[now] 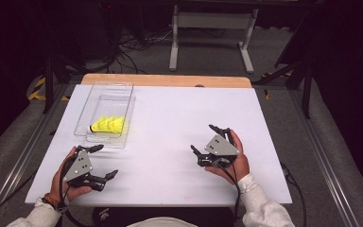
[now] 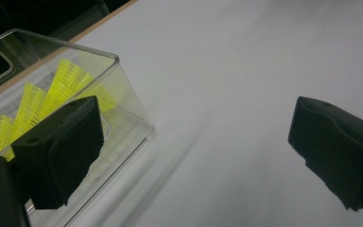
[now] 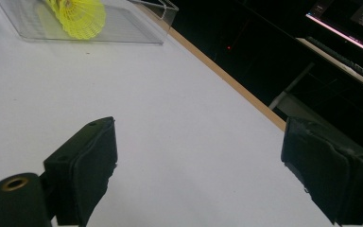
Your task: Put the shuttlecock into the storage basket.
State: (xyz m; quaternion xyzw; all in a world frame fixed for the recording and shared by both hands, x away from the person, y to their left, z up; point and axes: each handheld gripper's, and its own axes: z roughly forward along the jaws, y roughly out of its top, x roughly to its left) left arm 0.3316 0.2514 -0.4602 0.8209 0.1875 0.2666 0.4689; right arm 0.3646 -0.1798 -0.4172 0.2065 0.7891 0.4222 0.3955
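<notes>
Left gripper point(image 1: 101, 161) and right gripper point(image 1: 209, 138) are held low near the white table's point(image 1: 170, 118) front edge, jaws spread, empty; yellow plastic shuttlecocks point(image 1: 108, 125) lie in the clear plastic tray point(image 1: 88, 109).

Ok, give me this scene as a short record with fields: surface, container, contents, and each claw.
surface: white table
container: clear plastic bin, far left of table
contents: yellow shuttlecocks, nested together, lying on their side
left claw: open, holding nothing, just short of the bin
right claw: open, holding nothing, over bare table

Yellow shuttlecocks point(image 1: 108, 125) in a clear tray point(image 1: 94, 97)
Nested in a row on their sides — at the tray's near end.
</notes>
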